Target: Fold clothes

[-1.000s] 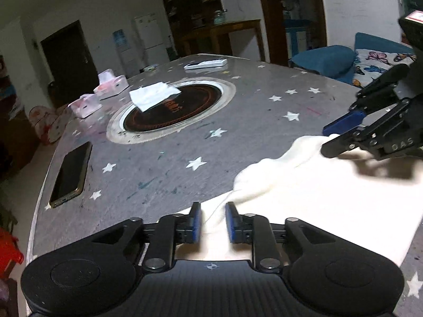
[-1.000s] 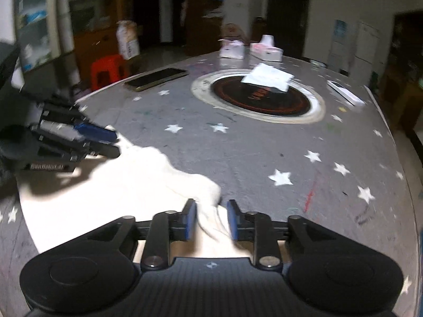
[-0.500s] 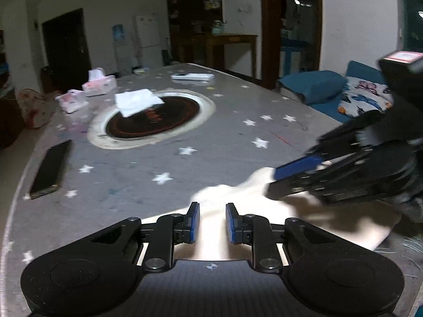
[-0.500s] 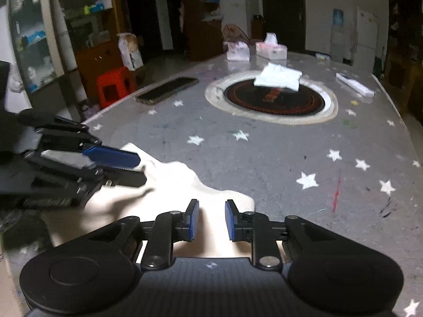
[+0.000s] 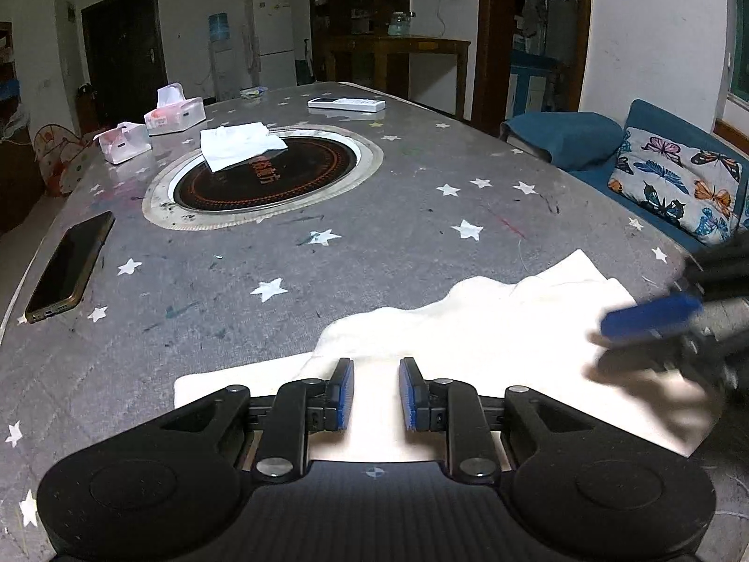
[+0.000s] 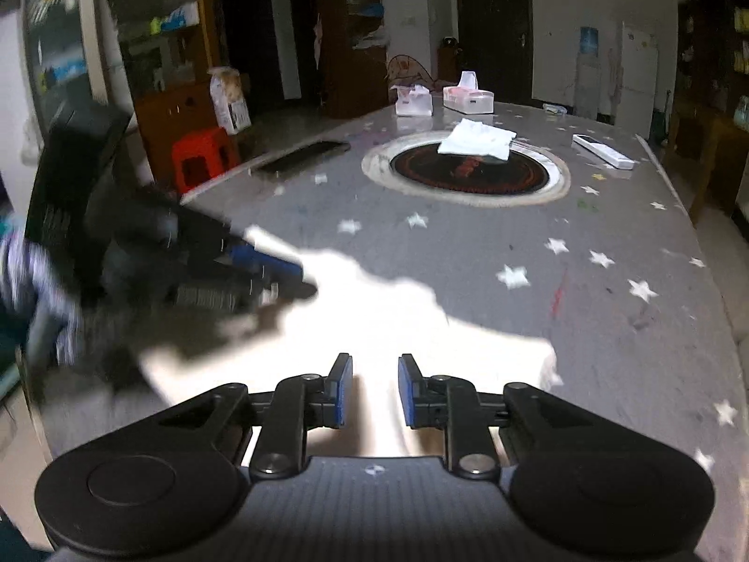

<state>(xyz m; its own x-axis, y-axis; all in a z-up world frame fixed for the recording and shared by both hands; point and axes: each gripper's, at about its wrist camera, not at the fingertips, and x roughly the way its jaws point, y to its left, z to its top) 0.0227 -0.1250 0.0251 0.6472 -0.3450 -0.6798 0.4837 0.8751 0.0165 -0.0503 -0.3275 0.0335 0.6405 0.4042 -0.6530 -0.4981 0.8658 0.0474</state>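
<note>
A cream white garment (image 5: 473, 332) lies partly folded on the grey star-patterned table (image 5: 398, 234), near its front edge. My left gripper (image 5: 376, 393) is open, its blue pads apart and empty just above the cloth's near edge. My right gripper (image 6: 370, 391) is also open and empty above the same garment (image 6: 374, 309). The right gripper shows blurred at the right of the left wrist view (image 5: 655, 316). The left gripper shows blurred at the left of the right wrist view (image 6: 262, 264).
A round black hotplate (image 5: 267, 173) with a folded white cloth (image 5: 238, 143) sits mid-table. A phone (image 5: 70, 267) lies at the left edge. Two tissue boxes (image 5: 173, 112) and a white remote (image 5: 346, 103) lie at the far side. A blue sofa with a butterfly cushion (image 5: 674, 178) stands right.
Both grippers have lifted and drawn back from the garment, with their jaws a little wider apart. The cloth now lies flatter near the table's front edge. Both are moving, shown by blur.
</note>
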